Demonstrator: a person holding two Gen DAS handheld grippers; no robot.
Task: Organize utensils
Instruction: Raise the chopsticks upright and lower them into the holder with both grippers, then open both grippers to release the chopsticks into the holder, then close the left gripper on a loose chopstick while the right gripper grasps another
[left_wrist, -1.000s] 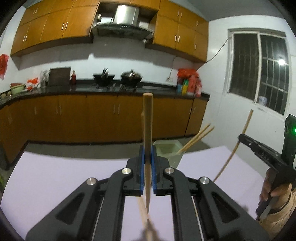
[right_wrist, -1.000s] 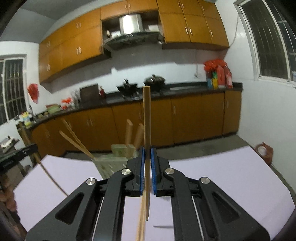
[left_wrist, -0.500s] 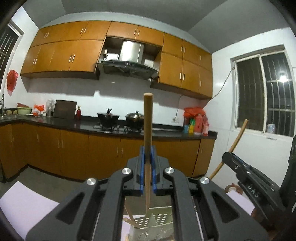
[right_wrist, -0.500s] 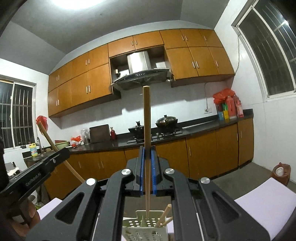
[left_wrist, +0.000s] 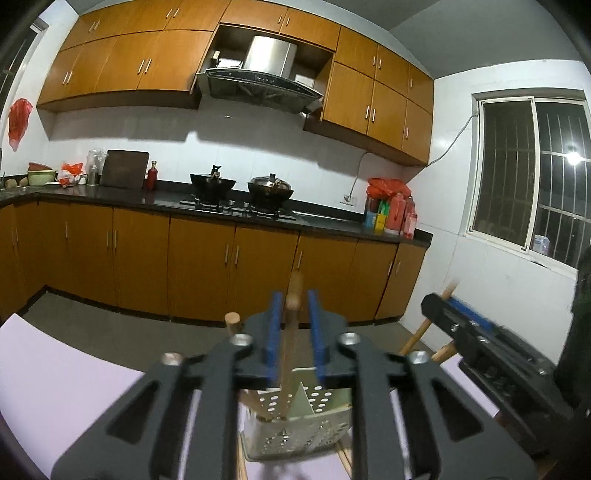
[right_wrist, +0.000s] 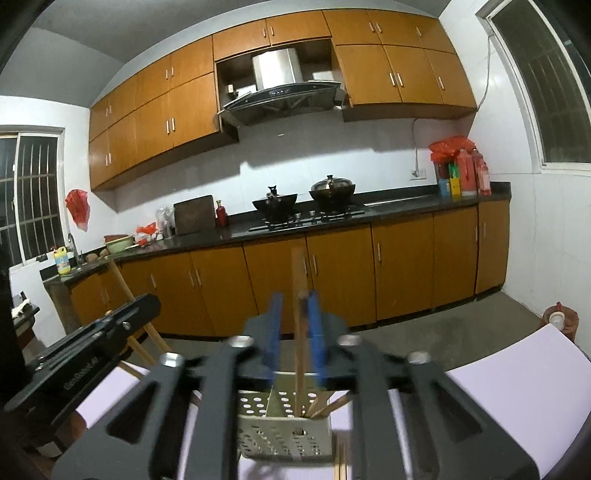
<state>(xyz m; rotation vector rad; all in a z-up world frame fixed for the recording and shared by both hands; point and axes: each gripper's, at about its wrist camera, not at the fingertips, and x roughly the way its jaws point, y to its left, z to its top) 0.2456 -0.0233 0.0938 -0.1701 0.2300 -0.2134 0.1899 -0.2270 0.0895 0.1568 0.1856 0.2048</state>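
Note:
In the left wrist view my left gripper (left_wrist: 293, 317) hovers over a pale perforated utensil holder (left_wrist: 325, 417). Its jaws are opening, and a blurred wooden chopstick (left_wrist: 290, 354) stands loose between the blue pads with its lower end in the holder. In the right wrist view my right gripper (right_wrist: 294, 317) is above the same holder (right_wrist: 258, 421), jaws opening too. Its chopstick (right_wrist: 298, 350) stands free between the pads, reaching down into the right compartment beside other chopsticks (right_wrist: 325, 404). Each gripper shows at the edge of the other's view.
The holder stands on a lavender table mat (right_wrist: 517, 387). Loose chopsticks (right_wrist: 341, 465) lie on the mat by the holder's base. A round-ended stick (left_wrist: 233, 319) leans out of the holder's left side. Beyond are the floor, brown cabinets and a counter with two woks (left_wrist: 271, 190).
Both pairs of jaws were shut on upright chopsticks and now stand apart. Both chopsticks have dropped lower into the holder. The holder sits closer under both grippers.

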